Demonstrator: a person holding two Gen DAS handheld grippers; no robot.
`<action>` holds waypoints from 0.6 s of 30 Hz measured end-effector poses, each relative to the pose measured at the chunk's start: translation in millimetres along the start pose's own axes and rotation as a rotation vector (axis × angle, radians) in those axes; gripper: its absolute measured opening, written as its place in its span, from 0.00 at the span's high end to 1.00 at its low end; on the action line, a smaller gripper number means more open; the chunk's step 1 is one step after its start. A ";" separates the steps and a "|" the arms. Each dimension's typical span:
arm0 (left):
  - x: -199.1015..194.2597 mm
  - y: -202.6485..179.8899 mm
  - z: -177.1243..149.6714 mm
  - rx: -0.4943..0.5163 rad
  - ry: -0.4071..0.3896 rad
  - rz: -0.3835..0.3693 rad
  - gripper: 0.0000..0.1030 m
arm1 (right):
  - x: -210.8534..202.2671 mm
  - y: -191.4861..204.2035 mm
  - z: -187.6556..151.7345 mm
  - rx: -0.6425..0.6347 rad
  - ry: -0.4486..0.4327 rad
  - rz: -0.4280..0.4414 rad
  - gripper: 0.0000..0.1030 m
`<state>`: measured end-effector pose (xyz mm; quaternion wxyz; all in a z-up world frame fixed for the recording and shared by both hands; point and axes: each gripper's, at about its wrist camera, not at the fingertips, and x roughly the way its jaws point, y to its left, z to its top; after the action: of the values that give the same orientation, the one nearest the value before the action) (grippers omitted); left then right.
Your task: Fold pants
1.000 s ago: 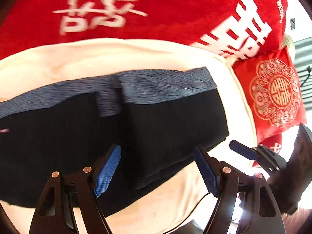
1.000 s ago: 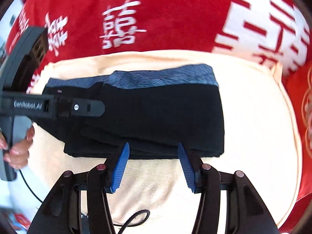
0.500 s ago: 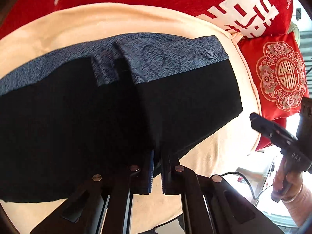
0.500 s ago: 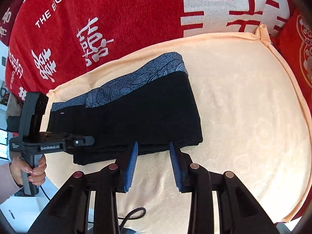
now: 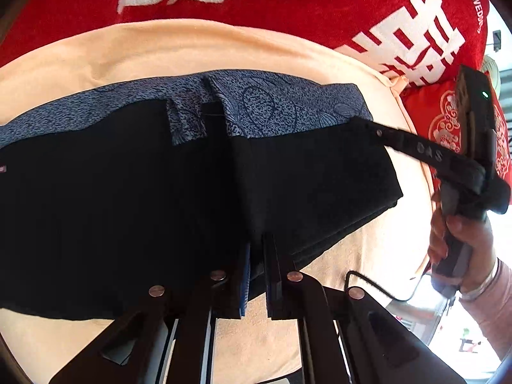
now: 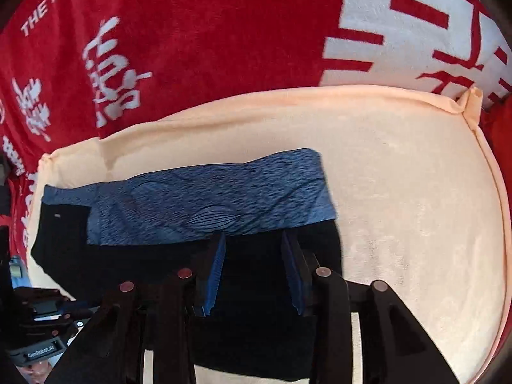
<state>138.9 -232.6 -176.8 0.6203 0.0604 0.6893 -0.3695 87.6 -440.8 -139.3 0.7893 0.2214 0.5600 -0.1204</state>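
Note:
The black pants (image 5: 128, 198) with a blue patterned waistband (image 5: 288, 108) lie folded on a peach cushion (image 5: 160, 48). My left gripper (image 5: 256, 249) is shut on the near edge of the pants, at a vertical fold. In the right wrist view the pants (image 6: 262, 320) and waistband (image 6: 208, 204) fill the lower middle. My right gripper (image 6: 252, 246) is open and hovers over the black cloth just below the waistband. It also shows in the left wrist view (image 5: 368, 128), reaching in from the right over the pants' far right corner.
A red blanket with white characters (image 6: 192, 48) covers the back behind the cushion (image 6: 416, 208). A red embroidered pillow (image 5: 448, 121) lies at the right. A cable (image 5: 377, 284) trails off the cushion's near right edge.
The left gripper closed on the pants' near edge and stays shut there. The right gripper moved forward from the cushion's front to over the pants by the waistband.

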 end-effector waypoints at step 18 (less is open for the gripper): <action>-37.2 32.4 -25.8 -0.062 -0.096 0.141 0.18 | 4.1 -9.0 -103.4 0.589 0.059 0.516 0.54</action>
<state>143.8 -180.3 -158.4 0.6787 0.0720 0.6639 -0.3057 -0.8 -398.3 -173.5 0.6798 0.5751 0.4501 -0.0670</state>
